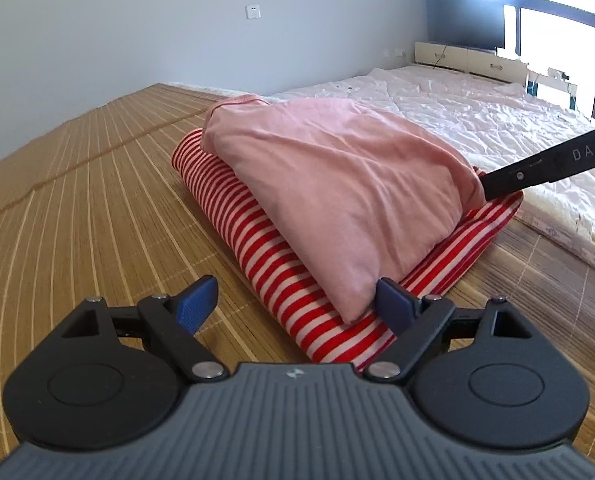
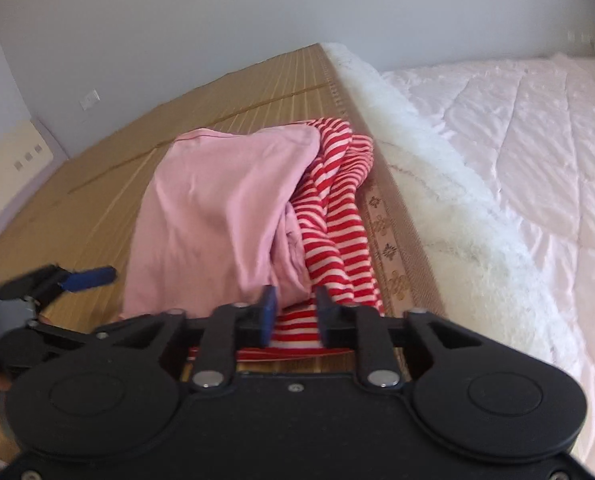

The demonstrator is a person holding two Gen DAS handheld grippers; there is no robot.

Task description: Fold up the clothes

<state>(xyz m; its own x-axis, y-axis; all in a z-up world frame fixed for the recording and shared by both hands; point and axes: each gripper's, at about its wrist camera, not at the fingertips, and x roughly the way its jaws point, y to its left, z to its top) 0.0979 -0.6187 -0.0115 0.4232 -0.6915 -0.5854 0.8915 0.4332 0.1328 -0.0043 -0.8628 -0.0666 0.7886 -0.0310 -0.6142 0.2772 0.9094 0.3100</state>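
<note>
Striped garment (image 2: 337, 216) between right tool (image 2: 295, 314) tips

I can read just one bit of lettering: the pale capitals "DAS" on the black finger of the right gripper (image 1: 553, 168), reaching in from the right of my left wrist view. The small pale emblem on my left gripper's grey body (image 1: 295, 374) is a mark, not letters I can make out.

Your right gripper (image 2: 295, 312) sits low over the bamboo mat (image 2: 97, 216), its blue pads (image 2: 267, 312) slightly apart around the near edge of the red-striped garment (image 2: 337, 216), with the pink garment (image 2: 217, 216) draped on top.
</note>
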